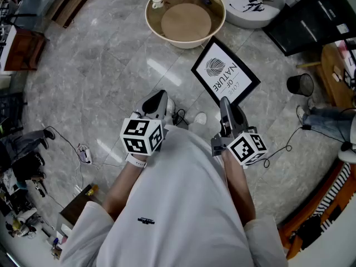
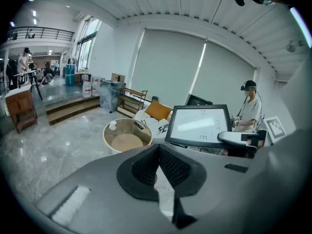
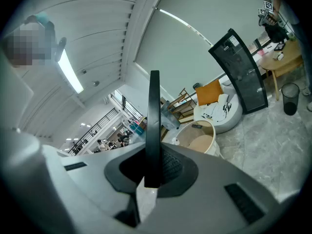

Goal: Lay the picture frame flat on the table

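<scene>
The picture frame (image 1: pixel 225 71) is black with a white print of a leaf and lettering. It hangs in the air over the marble floor, its face tilted up, short of the round rimmed table (image 1: pixel 218 29). My right gripper (image 1: pixel 225 103) is shut on its near edge. In the right gripper view the frame (image 3: pixel 154 111) stands edge-on as a thin black bar between the pads of the right gripper (image 3: pixel 153 172). My left gripper (image 1: pixel 161 96) hovers to the left, apart from the frame. The left gripper view shows the frame (image 2: pixel 200 126) face-on, and the left gripper (image 2: pixel 158 152) is shut on nothing.
The round table (image 2: pixel 108 130) carries a small white cup (image 1: pixel 158 1) and a dark flat object. Behind it lies a white beanbag (image 1: pixel 253 4). A black cabinet (image 1: pixel 311 15), a black bin (image 1: pixel 300 84) and a wooden side table (image 1: pixel 336 65) stand right. Cables (image 1: pixel 281 149) trail on the floor.
</scene>
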`<state>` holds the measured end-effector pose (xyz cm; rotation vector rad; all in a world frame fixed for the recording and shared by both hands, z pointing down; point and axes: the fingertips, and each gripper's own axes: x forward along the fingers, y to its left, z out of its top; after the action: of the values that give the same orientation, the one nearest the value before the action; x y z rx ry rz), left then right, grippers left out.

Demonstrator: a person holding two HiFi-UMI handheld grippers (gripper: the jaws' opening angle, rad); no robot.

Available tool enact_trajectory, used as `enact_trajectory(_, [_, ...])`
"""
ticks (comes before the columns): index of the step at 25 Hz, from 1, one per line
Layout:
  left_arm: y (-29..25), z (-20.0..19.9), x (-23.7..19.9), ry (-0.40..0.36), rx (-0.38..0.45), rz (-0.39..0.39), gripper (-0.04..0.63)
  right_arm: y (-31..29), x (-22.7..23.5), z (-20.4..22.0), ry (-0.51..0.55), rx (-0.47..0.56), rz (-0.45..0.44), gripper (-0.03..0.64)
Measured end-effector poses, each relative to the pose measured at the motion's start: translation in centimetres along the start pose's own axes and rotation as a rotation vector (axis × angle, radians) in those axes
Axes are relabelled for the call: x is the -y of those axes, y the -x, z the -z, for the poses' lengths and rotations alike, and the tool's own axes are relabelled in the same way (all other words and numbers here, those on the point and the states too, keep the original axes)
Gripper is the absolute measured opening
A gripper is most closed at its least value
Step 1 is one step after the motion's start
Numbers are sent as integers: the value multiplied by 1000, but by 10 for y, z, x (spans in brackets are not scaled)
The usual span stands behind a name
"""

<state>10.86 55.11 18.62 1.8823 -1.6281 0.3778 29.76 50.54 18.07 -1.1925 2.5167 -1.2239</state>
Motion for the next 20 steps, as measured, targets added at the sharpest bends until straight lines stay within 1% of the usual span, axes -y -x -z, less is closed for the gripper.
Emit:
enact_trajectory(4, [6,-7,-5,-17,6,19,5,-8,-14,4,-5,8,4,26])
enact_trajectory(7, [4,-11,-8,-45,7,39,3,-16,-23,5,6,13,8,26])
enact_trajectory(14, [-7,-24,-29,-63,4,106,5,-33,-33,10,11,40,67,26])
enact_trajectory(17, [-8,-28,-49,-69,-4,130,5,-44,-42,15,23,50,97,26])
enact_trajectory(20, [-9,-32,-82,-66,-10,148,5,-67,-53,27,17,57,135,26])
